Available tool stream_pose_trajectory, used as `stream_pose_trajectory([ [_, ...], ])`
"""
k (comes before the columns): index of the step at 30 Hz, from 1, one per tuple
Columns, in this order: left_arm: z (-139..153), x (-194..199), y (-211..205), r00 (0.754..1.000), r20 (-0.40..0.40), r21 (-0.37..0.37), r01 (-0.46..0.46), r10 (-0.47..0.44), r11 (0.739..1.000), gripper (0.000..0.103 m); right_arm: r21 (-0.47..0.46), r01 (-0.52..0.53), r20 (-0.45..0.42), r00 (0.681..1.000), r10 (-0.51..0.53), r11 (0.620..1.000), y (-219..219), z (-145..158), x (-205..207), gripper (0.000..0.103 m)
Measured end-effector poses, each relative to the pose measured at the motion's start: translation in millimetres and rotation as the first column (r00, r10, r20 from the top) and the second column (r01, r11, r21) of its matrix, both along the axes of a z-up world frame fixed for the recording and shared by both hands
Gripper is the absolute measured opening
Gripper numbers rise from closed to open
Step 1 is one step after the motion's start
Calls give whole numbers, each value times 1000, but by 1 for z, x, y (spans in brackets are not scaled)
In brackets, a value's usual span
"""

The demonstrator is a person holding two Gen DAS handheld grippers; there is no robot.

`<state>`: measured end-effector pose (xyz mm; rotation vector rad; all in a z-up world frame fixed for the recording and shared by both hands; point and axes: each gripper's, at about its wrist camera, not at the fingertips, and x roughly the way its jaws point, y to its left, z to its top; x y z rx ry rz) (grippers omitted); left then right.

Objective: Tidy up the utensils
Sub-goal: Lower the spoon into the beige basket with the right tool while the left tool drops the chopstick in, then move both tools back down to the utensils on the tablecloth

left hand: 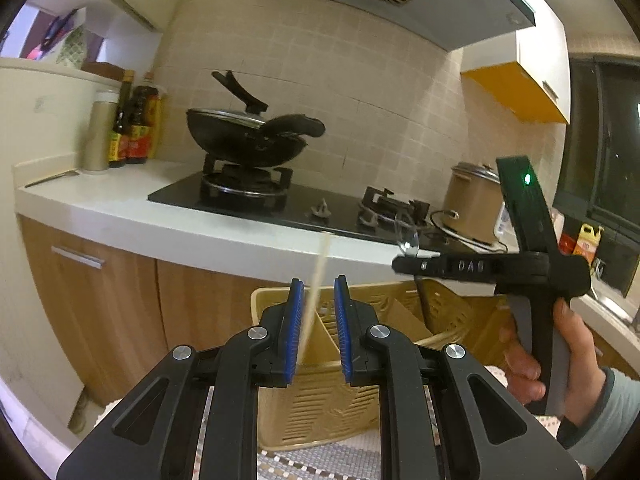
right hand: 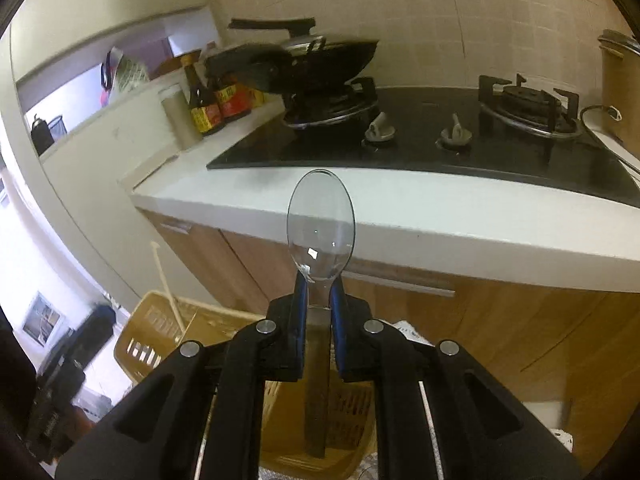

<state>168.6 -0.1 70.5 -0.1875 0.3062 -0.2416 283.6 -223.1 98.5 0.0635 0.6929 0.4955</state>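
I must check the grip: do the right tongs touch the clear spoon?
Touching. In the right wrist view, both pads of the right tongs press on the clear spoon at its neck.

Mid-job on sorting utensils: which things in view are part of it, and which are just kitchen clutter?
Part of the job:
- clear plastic spoon in right gripper
- pale wooden chopstick between the pads of left gripper
- tan slotted plastic basket

Lying about:
- black lidded wok
- dark sauce bottles
- beige rice cooker

- Warm, fairly dim indoor light; both views bend strongly, with black corners.
- The white stone countertop [right hand: 440, 216] shows soft glare along its front edge.
- Left of it, daylight blows out white.
- The thin pale wooden chopstick [left hand: 316, 292] is motion-blurred.
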Motion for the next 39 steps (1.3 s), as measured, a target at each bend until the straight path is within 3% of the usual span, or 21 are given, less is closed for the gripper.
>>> stream_pose_trajectory([
  [5,0,-1,2,1000,12,-7,-4,4,1000,15,34,19,135,991,-24,999,-4,15,-17,9],
  [9,0,-3,5,1000,19,-15,-16,17,1000,15,-29,78,279,958,-67,997,1,20,-34,9],
  [11,1,-4,7,1000,18,-19,-21,21,1000,15,-26,61,298,953,-51,998,1,12,-39,9],
  [18,0,-11,18,1000,-8,-43,-27,27,999,15,-48,21,271,962,-7,999,-2,-2,-51,16],
  [19,0,-13,19,1000,-10,-45,-27,27,999,15,-49,27,265,964,-13,998,-4,-2,-53,21],
  [21,0,-19,21,1000,-16,-48,-24,23,999,15,-34,43,262,964,-33,998,-10,-1,-59,52],
  [22,0,-21,21,1000,-17,-45,-22,21,999,15,-32,62,282,958,-51,998,-13,1,-64,57],
  [26,3,-33,20,999,-31,-19,-21,21,1000,15,-33,50,223,974,-41,998,-19,3,-67,57],
  [31,-6,-50,15,985,-174,27,29,-24,999,15,-105,72,46,997,-68,992,-42,-1,-87,57],
  [34,-23,-54,12,944,-318,-8,92,-90,996,15,-148,63,-135,987,-84,987,-57,-25,-92,56],
  [38,-58,-45,4,816,-544,-101,168,-196,981,15,-179,36,-359,928,-99,983,-70,-71,-90,32],
  [39,-64,-44,2,795,-570,-111,178,-209,978,15,-185,27,-390,916,-99,982,-72,-81,-91,31],
])
